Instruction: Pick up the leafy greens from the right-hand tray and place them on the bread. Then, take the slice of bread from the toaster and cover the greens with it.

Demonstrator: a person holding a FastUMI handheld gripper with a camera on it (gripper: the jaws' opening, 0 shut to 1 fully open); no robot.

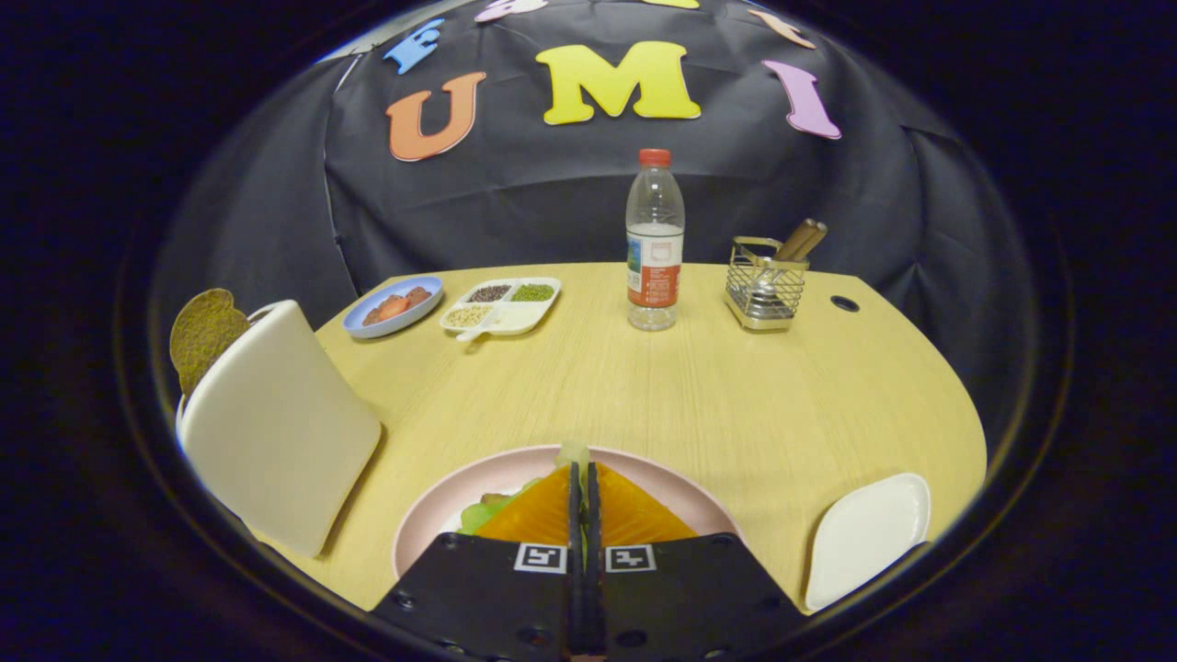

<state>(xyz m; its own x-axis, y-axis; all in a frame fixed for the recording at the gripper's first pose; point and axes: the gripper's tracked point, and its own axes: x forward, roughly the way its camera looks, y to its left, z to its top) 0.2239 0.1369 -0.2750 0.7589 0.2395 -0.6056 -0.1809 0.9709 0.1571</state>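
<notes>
Gripper (583,478) fingers seemingly pinch leafy greens (574,452); plate (478,476) beneath.

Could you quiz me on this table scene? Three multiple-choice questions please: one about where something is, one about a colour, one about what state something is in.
1. Where does the water bottle stand?
A. between the divided tray and the wire basket
B. on the pink plate
C. inside the toaster

2. What colour is the bottle's cap?
A. blue
B. red
C. yellow

3. How are the fingers of the gripper?
A. spread wide
B. closed together, with a bit of leafy greens at their tips
C. clamped on the bottle

Answers: 1 A, it stands between them at the table's far side. 2 B, the cap is red. 3 B, the fingers meet over the plate.
</notes>
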